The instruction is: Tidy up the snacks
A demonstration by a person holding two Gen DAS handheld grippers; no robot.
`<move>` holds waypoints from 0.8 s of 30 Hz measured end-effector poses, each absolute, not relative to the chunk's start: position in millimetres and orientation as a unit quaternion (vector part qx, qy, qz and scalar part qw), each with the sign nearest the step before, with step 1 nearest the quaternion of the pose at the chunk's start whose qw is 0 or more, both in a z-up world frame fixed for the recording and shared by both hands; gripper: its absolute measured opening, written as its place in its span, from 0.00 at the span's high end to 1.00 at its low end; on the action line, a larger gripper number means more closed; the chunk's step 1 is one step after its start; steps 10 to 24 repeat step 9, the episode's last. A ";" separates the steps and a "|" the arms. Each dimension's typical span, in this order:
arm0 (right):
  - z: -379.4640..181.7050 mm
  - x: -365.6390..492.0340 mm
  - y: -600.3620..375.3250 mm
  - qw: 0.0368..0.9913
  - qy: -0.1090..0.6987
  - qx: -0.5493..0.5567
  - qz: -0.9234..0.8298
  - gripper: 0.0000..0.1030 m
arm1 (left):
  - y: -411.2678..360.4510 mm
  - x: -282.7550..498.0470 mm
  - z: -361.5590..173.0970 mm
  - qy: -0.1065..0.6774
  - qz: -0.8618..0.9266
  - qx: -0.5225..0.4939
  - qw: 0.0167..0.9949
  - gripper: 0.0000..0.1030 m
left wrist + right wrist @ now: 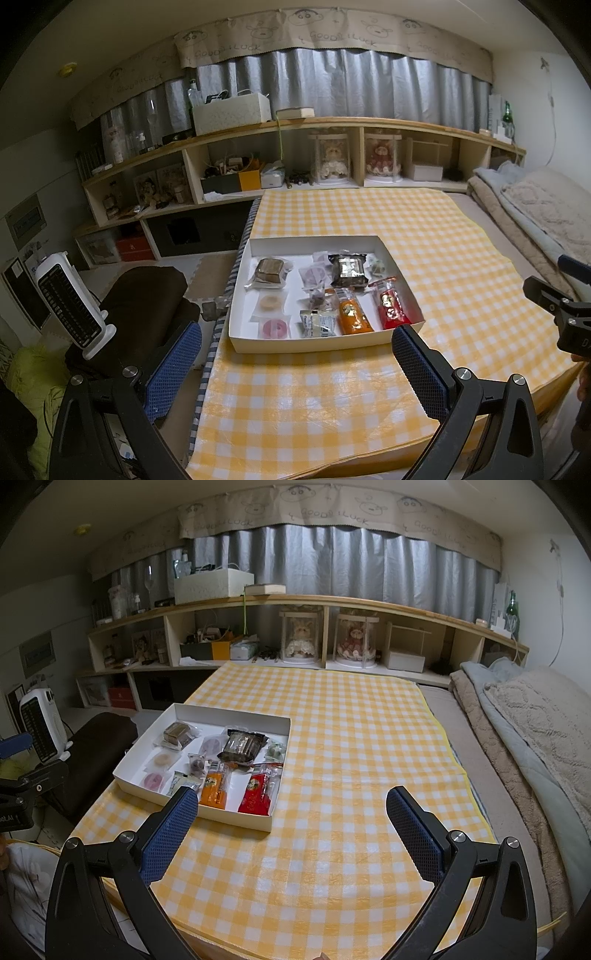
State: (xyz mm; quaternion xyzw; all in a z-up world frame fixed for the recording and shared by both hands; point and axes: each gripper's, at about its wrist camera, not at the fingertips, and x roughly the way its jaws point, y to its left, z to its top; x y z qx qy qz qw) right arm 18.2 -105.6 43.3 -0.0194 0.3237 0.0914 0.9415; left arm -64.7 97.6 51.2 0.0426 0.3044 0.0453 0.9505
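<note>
A shallow white box (242,291) is seen lying on a yellow-and-white checked cloth (424,236) that covers the bench, toward the cloth's left side. Wrapped snacks are spread inside it: an orange packet (353,314) and a red packet (392,308) lie side by side along the near wall, a dark packet (349,270) sits behind them, and a brown block in clear wrap (270,271) is placed near the far left corner. Two round pastries in clear wrap are set along the left wall, the pale one (269,302) behind the pink one (274,328). The left gripper (295,363) is held above the near edge of the cloth, its jaws spread wide with nothing between them. The right gripper (291,829) is likewise held over bare cloth just right of the box, jaws wide and unloaded. A folded blanket (535,716) is seen at the right.
</note>
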 end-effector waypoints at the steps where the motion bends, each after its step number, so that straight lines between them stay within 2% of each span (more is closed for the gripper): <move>1: 43.5 18.1 -105.6 0.942 0.324 -0.019 0.091 0.00 | 97.4 -65.1 51.5 0.304 0.045 0.042 0.951 0.00; 24: 43.9 18.0 -105.6 0.942 0.324 -0.019 0.091 0.00 | 92.5 -69.0 51.1 0.303 0.048 0.039 0.951 0.00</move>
